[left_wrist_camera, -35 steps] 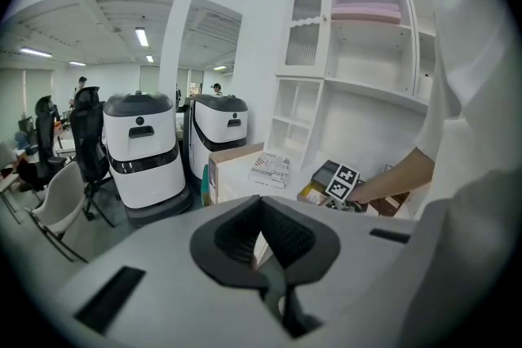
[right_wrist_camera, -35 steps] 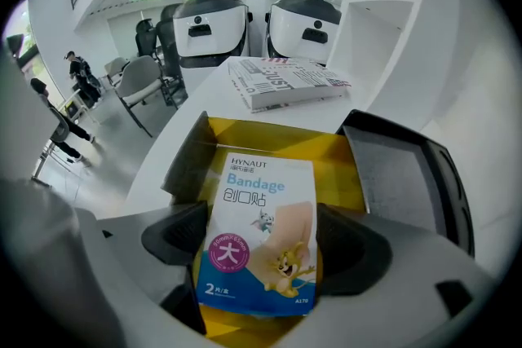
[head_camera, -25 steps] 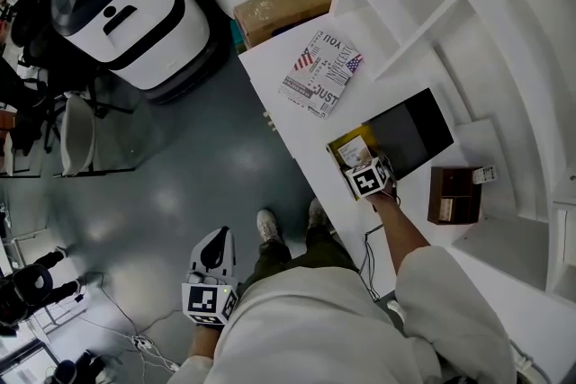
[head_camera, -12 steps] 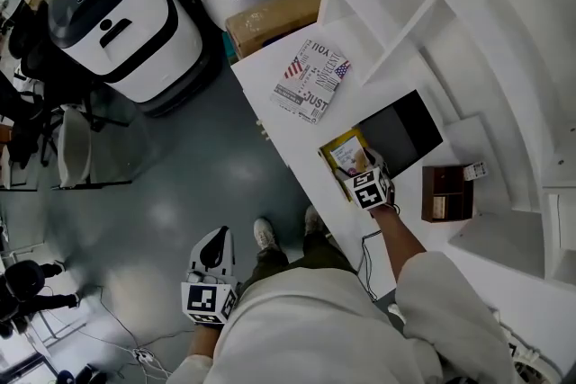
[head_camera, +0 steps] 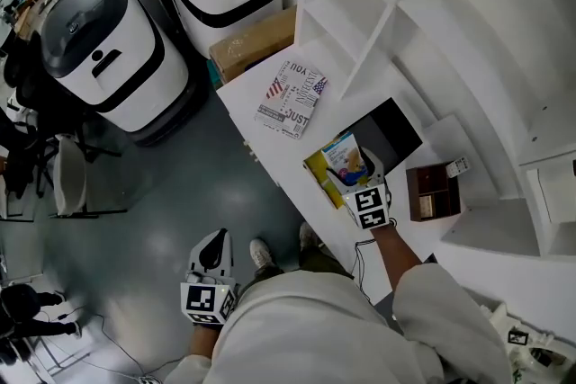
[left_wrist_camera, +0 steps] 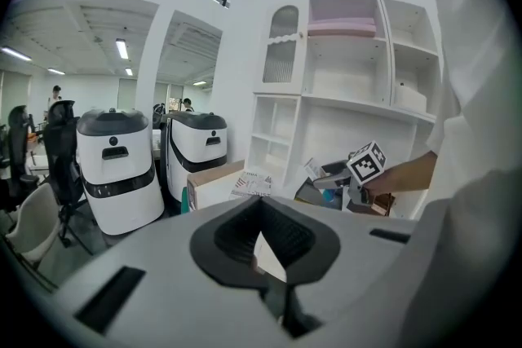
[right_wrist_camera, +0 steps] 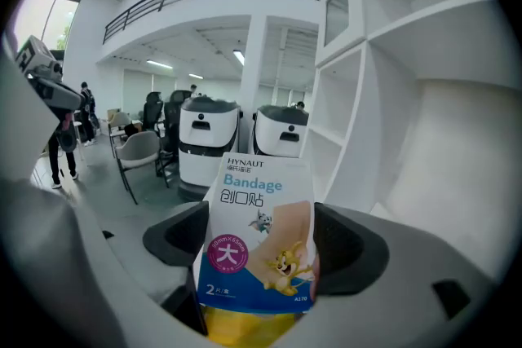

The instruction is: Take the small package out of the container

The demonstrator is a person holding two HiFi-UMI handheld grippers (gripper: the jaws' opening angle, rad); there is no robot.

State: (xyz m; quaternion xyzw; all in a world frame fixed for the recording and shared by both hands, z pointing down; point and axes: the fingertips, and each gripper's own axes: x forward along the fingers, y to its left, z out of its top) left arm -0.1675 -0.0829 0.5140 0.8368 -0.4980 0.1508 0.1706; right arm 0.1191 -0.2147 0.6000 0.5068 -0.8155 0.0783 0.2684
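lengthwise in right claw (right_wrist_camera: pixel 259 234), bandage package (right_wrist_camera: pixel 253 257)

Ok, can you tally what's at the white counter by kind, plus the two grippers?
grippers: 2 (left gripper, right gripper)
bandage package: 1
yellow container: 1
printed booklet: 1
black panel: 1
brown wooden box: 1
small white object: 1
Total: 8

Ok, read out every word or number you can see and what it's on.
"HYNAUT": top of the bandage package held in the right gripper.
"Bandage": same package.
"创口贴": same package.
"大": its pink circle.
"A170": its lower corner.
Booklet on the table: print too small to read.
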